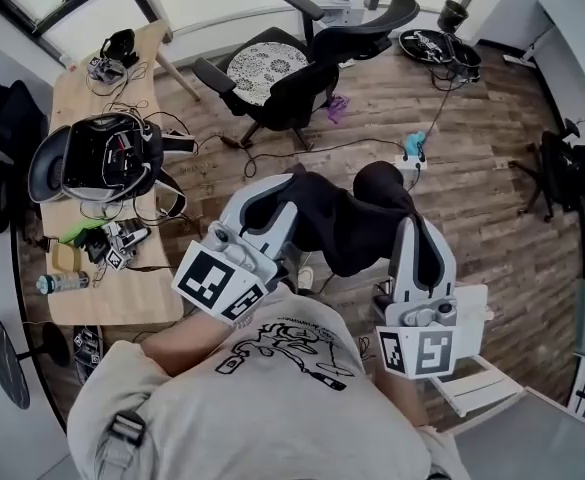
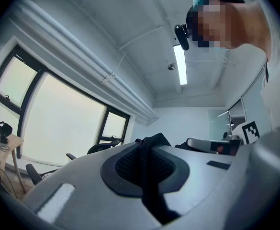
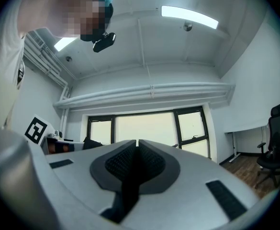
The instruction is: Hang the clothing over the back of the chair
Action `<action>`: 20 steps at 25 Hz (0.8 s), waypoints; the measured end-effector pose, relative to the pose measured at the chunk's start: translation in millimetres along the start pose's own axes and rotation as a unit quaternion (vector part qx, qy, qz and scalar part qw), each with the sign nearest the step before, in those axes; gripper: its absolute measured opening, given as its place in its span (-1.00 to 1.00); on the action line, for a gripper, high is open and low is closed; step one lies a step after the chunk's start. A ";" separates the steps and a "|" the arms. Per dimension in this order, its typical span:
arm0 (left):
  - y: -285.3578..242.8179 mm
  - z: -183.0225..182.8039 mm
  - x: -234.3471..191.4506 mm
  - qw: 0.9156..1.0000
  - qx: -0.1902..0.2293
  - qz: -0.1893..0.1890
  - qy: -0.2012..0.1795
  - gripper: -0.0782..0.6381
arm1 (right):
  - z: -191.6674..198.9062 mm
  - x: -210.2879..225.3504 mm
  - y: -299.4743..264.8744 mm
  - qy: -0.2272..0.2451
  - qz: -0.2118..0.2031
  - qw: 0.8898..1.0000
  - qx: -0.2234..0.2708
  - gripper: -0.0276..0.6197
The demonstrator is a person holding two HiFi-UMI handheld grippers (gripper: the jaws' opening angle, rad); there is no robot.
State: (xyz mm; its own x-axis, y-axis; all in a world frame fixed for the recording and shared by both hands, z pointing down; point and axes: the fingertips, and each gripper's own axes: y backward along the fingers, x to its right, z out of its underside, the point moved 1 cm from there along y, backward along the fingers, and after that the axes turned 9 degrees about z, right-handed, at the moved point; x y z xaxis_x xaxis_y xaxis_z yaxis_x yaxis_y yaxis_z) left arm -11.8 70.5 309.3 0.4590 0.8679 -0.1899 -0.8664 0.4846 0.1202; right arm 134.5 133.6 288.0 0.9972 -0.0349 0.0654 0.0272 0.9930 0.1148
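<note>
1. Leftward, the left gripper (image 2: pixel 147 143) has its jaws closed on an edge of the black garment (image 1: pixel 347 223) (a thin bite); a tug could slip it free.
2. The garment sags between both grippers, well apart from the office chair (image 1: pixel 367 26); trailing cloth may snag an armrest.
3. The right gripper (image 3: pixel 137 145), likewise clamped on fabric, risks uneven draping.

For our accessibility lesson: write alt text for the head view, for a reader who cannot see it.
Seen from above, a person holds a black garment between the left gripper and right gripper, both shut on it. A black chair stands ahead on the wooden floor, with a cluttered desk at left.
</note>
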 end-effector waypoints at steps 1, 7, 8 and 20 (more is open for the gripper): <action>-3.0 0.0 -4.0 1.000 0.001 -0.002 0.001 -0.76 | 0.4 0.7 -4.7 0.001 -0.001 1.000 0.000 -0.87; -24.3 -1.4 -41.6 1.000 0.008 -0.008 0.004 -0.76 | 7.0 2.5 -50.2 0.004 -0.011 1.000 -0.002 -0.87; -27.7 -1.7 -50.3 1.000 0.009 -0.010 0.005 -0.76 | 8.9 2.1 -59.7 0.004 -0.012 1.000 -0.003 -0.87; -90.0 -29.5 -152.4 1.000 0.022 0.008 0.016 -0.76 | -2.8 17.5 -182.3 0.004 0.018 0.999 0.034 -0.87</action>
State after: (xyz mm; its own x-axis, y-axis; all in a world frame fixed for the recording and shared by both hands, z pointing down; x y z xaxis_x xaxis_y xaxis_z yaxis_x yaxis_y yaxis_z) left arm -9.6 -108.6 298.7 0.4383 0.8720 -0.2179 -0.8637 0.4757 0.1664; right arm 147.2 -47.7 265.4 0.9980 0.0020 0.0633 -0.0134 0.9835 0.1805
